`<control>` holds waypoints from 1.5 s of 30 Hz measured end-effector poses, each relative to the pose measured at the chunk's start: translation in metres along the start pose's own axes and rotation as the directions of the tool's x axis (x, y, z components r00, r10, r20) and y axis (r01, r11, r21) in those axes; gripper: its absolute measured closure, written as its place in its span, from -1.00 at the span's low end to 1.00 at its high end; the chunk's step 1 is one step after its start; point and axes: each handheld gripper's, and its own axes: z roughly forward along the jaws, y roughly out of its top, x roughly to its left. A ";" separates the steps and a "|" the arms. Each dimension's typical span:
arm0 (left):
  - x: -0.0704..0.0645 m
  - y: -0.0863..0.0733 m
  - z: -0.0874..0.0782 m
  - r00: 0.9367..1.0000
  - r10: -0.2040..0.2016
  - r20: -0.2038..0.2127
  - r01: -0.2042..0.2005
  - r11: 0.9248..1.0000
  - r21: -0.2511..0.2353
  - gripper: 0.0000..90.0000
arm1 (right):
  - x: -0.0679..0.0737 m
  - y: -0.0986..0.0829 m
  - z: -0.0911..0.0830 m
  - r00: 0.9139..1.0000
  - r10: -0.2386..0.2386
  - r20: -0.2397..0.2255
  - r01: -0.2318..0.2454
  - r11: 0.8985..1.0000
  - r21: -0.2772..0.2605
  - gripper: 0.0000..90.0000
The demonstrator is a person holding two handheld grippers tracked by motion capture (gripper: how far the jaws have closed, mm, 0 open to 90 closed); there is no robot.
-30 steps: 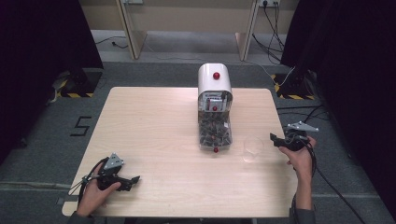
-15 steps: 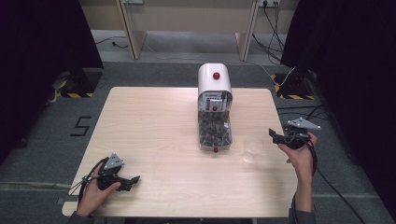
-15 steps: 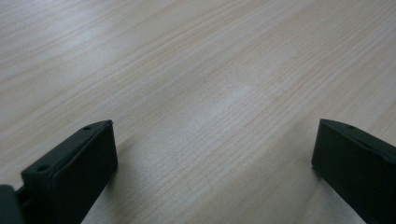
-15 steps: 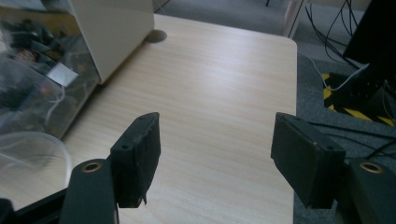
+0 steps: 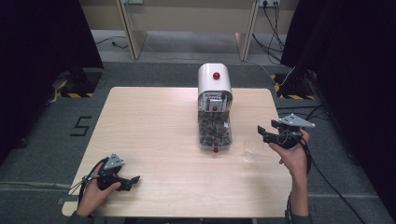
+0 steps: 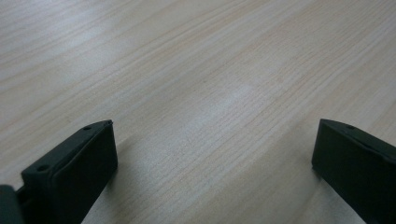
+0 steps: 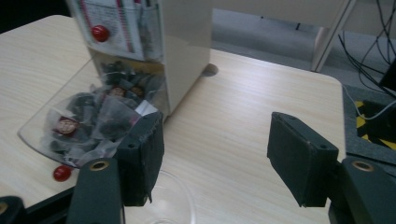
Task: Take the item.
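Half the clear glass [image 7: 173,200] hides behind the right tool [image 7: 217,161] — rim cut off.

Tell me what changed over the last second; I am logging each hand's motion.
The right gripper drifted slightly in over the table's right edge, toward the clear glass, jaws open and empty. The left gripper stayed resting near the front left corner, open. The white dispenser and its tea bags did not move. Nothing was grasped or released.
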 end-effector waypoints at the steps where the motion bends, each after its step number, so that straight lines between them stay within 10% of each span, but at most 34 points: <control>1: 0.000 0.000 0.000 1.000 0.000 0.000 0.000 1.000 0.000 -1.00 | 0.003 0.001 0.000 1.000 -0.004 -0.007 0.004 1.000 0.000 -0.16; 45: 0.000 0.000 0.000 1.000 0.000 0.000 0.000 1.000 0.000 -1.00 | 0.115 0.017 0.067 0.955 -0.167 -0.243 0.185 0.981 0.053 -0.07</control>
